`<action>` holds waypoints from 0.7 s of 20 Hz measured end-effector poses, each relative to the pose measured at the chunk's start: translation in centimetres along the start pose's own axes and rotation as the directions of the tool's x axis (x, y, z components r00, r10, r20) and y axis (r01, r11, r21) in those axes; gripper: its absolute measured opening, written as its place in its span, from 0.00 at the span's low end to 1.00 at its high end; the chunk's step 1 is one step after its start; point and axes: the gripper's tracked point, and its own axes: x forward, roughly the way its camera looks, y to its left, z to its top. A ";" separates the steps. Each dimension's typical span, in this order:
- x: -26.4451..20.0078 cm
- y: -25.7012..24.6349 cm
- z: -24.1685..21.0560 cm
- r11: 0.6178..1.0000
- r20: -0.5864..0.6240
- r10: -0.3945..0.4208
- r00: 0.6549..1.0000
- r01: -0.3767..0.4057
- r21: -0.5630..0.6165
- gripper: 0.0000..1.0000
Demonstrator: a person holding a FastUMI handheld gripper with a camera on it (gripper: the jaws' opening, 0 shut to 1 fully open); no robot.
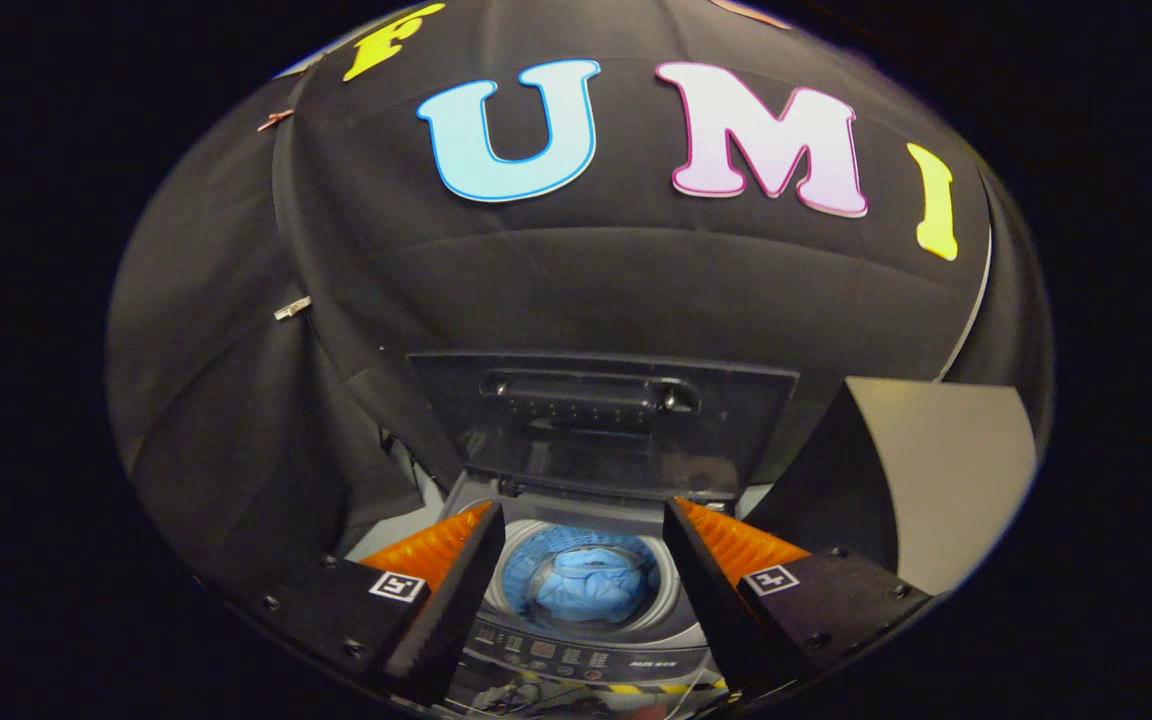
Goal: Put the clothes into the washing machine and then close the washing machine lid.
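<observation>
1. The hand-held gripper (584,545) is released: its fingers stand wide apart with nothing between them, raised above the washing machine (576,640).
2. The blue clothes (584,585) lie bunched in the drum, seen between and just beyond the fingers. They look already dropped in, which would explain the empty fingers.
3. The bundle is a crumpled heap with no clear long axis; I cannot tell which way it points.
4. The washing machine lid (601,420) stands upright beyond the fingers, its inner face toward the gripper and its long axis across the fingers.
5. Judged from this, closing the lid remains; the open fingers probably suit pushing its top edge forward and down.
</observation>
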 end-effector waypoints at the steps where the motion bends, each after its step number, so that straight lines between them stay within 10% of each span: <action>1: 0.0 0.3 0.7 1.000 0.018 0.012 1.000 -0.012 0.005 0.99; 14: 2.2 -2.5 11.4 0.995 0.265 -0.018 0.964 -0.008 0.097 0.99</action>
